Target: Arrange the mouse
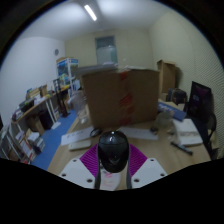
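Observation:
A black computer mouse point(113, 150) sits between my gripper's point(112, 163) two fingers, pressed by the purple pads point(90, 160) on both sides. It is held up above a wooden table point(165, 150), in front of a large cardboard box point(120, 95). The mouse's lower part is hidden by the fingers.
The cardboard box with red tape stands on the table just beyond the mouse. A dark monitor point(200, 100) and papers point(188, 130) are at the right. Cluttered desks and shelves point(40, 105) line the left wall. A blue floor strip point(50, 148) runs at the left.

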The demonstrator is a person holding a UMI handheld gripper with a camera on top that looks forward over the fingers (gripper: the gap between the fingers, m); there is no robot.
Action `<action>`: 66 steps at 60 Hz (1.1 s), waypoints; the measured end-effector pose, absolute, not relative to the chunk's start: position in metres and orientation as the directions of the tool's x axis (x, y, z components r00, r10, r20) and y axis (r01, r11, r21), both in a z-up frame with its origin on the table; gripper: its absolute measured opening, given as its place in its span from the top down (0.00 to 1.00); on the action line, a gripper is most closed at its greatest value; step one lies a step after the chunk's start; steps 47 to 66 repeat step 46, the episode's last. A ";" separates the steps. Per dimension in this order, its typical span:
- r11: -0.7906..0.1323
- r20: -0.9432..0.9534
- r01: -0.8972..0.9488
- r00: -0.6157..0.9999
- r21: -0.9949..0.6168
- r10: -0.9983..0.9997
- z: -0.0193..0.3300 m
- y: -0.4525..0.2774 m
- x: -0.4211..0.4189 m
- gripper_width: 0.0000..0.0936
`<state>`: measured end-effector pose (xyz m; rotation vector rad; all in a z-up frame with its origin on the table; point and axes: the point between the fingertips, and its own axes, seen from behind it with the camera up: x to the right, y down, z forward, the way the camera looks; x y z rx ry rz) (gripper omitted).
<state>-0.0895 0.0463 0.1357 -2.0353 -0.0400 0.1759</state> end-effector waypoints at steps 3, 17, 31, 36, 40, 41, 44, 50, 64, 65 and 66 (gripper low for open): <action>-0.493 -0.093 -0.021 0.988 -0.870 0.122 0.104 0.044 -0.125 0.63; -0.631 -0.037 0.061 0.989 -0.773 0.140 -0.014 0.021 -0.191 0.61; -0.679 -0.032 0.081 0.988 -0.729 0.151 -0.013 0.022 -0.193 0.41; -0.710 -0.069 0.055 0.987 -0.702 0.145 -0.002 0.008 -0.191 0.11; -0.693 -0.070 0.058 0.985 -0.718 0.156 0.019 -0.001 -0.185 0.10; -0.692 -0.071 0.058 0.985 -0.719 0.156 0.025 -0.005 -0.184 0.11; -0.691 -0.079 0.050 0.985 -0.721 0.154 0.042 -0.021 -0.179 0.10; -0.689 -0.092 0.039 0.984 -0.724 0.152 0.053 -0.032 -0.175 0.10; -0.689 -0.092 0.039 0.984 -0.724 0.152 0.053 -0.032 -0.175 0.10; -0.689 -0.092 0.039 0.984 -0.724 0.152 0.053 -0.032 -0.175 0.10; -0.689 -0.092 0.039 0.984 -0.724 0.152 0.053 -0.032 -0.175 0.10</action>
